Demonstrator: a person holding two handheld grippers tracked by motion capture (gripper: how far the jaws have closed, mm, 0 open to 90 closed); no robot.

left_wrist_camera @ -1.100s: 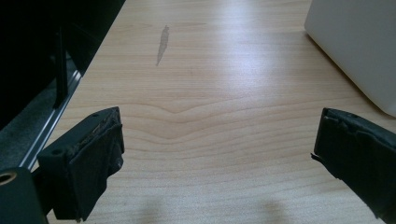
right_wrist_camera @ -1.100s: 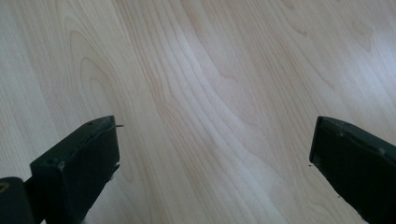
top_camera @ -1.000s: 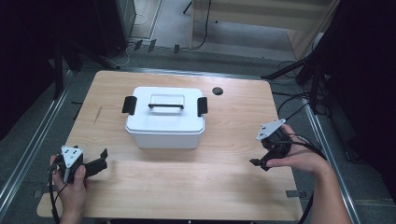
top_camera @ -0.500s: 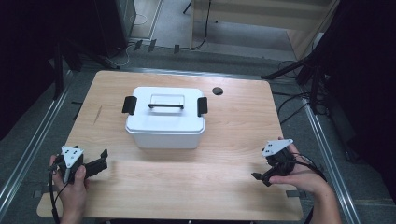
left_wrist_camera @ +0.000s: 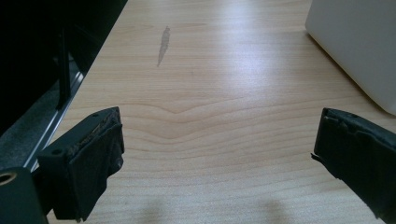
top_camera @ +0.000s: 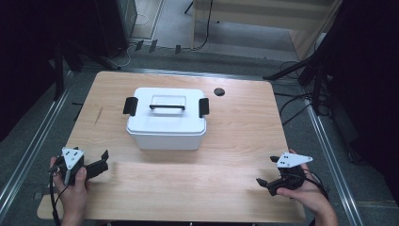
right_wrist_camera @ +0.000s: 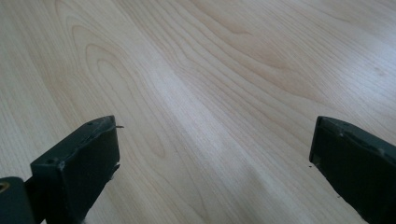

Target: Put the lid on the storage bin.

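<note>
In the middle of the table (top_camera: 235, 122), a bit toward the far side, a white box (top_camera: 165, 123) is parked with its lid on, a black handle (top_camera: 167, 107) lying flat on top and a black clip (top_camera: 130, 106) seen at each end. The left gripper (top_camera: 103, 160) is held near the front left corner, close to the box's front left side but apart from it, nothing touched. In the left gripper view (left_wrist_camera: 217, 154) the jaws are spread wide with bare wood between them, and just a cropped slab of the box wall (left_wrist_camera: 359, 42) is caught at the upper right, so its lid and clips are cut off there. The right gripper (top_camera: 264, 170) is held at the front right corner, well apart from the box, jaws also spread wide and empty, as shown in the right gripper view (right_wrist_camera: 215, 154) where plain wood grain is seen past them. A small dark round thing (top_camera: 219, 92) sits behind the box on the right; what it is can't be made out. A faint grey smudge (left_wrist_camera: 163, 44) is marked on the wood on the left.
</note>
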